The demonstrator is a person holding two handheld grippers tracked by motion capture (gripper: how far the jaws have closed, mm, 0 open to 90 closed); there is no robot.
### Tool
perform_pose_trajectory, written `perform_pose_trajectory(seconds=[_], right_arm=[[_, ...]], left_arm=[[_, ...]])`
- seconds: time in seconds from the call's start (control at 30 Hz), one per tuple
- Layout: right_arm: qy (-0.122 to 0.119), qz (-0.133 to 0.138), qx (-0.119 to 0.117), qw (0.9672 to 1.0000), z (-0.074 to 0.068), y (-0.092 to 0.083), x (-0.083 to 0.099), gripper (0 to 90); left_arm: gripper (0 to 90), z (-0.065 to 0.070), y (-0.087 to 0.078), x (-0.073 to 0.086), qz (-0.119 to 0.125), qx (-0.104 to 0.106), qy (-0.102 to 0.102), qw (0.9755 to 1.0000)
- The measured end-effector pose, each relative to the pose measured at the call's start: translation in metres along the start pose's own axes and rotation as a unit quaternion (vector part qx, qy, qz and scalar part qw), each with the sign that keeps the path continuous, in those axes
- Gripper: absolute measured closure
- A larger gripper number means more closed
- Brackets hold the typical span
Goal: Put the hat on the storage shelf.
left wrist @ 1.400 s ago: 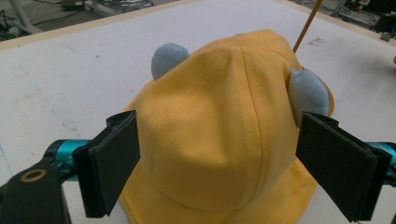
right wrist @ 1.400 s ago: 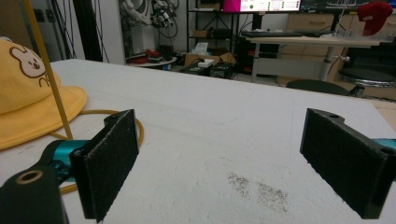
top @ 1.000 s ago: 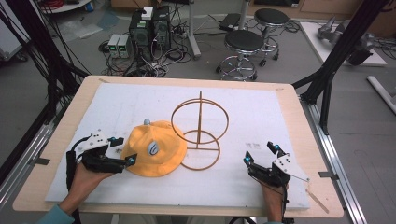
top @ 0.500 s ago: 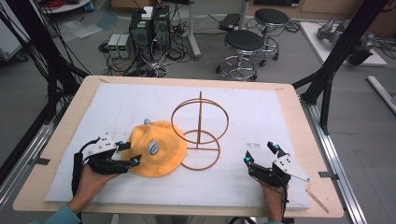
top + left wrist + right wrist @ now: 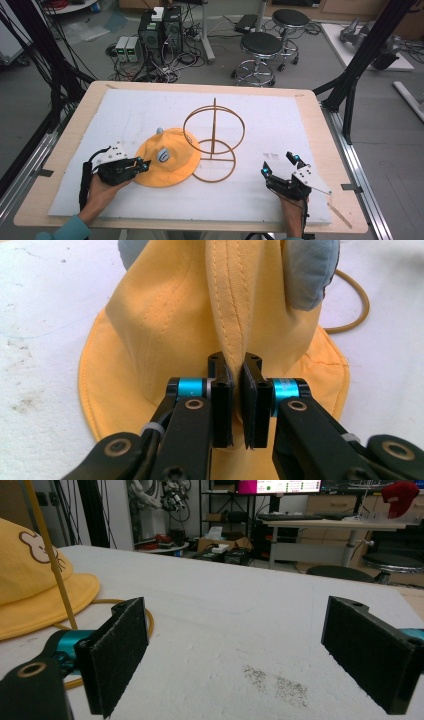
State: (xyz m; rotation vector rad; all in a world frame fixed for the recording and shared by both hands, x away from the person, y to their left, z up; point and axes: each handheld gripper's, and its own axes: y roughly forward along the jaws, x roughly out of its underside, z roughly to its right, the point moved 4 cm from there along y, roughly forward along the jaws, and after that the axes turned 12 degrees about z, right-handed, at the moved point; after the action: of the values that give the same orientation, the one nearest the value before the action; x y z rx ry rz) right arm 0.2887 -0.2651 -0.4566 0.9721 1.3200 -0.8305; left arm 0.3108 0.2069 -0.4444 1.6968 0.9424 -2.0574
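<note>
My left tongs (image 5: 235,385) have just closed, clamping the yellow bucket hat (image 5: 167,157); its wire stand (image 5: 214,137) lies at two o'clock. My right tongs (image 5: 280,165) gape apart.

- Your left gripper (image 5: 143,164): jaws just closed, at the near-left brim of the yellow hat (image 5: 167,157).
- Wire stand (image 5: 214,140): just right of hat, touching.
- Your right gripper (image 5: 279,165): jaws apart, on white mat (image 5: 280,115).
</note>
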Motion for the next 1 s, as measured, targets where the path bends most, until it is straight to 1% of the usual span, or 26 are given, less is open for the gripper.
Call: perform_pose_trajectory(seconds=[0.1,0.17,0.23,0.3,0.33,0.4,0.57,0.7,0.83,1.0], right_arm=[[0.0,0.0,0.0,1.0,0.0,0.0,0.0,10.4],[0.001,0.0,0.0,1.0,0.0,0.0,0.0,10.4],[0.001,0.0,0.0,1.0,0.0,0.0,0.0,10.4],[-0.001,0.001,0.0,1.0,0.0,0.0,0.0,10.4],[0.0,0.0,0.0,1.0,0.0,0.0,0.0,10.4],[0.0,0.001,0.0,1.0,0.0,0.0,0.0,10.4],[0.0,0.001,0.0,1.0,0.0,0.0,0.0,10.4],[-0.001,0.001,0.0,1.0,0.0,0.0,0.0,10.4],[0.001,-0.001,0.0,1.0,0.0,0.0,0.0,10.4],[0.001,-0.001,0.0,1.0,0.0,0.0,0.0,10.4]], left_arm=[[85.1,-0.001,-0.003,-0.003,0.006,0.003,0.002,1.0],[85.2,-0.002,-0.005,-0.006,0.01,0.0,0.002,0.9999],[85.4,-0.005,-0.008,-0.011,0.017,0.0,-0.005,0.9998],[85.4,-0.008,-0.011,-0.017,0.023,-0.007,-0.002,0.9997],[85.4,-0.011,-0.015,-0.023,0.029,-0.011,-0.002,0.9995],[85.4,-0.014,-0.019,-0.029,0.033,-0.015,0.001,0.9993],[85.5,-0.025,-0.032,-0.052,0.056,-0.03,0.001,0.998],[85.5,-0.031,-0.04,-0.069,0.067,-0.042,0.01,0.9968],[85.5,-0.034,-0.045,-0.085,0.079,-0.047,0.015,0.9956],[85.5,-0.038,-0.047,-0.102,0.089,-0.052,0.018,0.9945]])
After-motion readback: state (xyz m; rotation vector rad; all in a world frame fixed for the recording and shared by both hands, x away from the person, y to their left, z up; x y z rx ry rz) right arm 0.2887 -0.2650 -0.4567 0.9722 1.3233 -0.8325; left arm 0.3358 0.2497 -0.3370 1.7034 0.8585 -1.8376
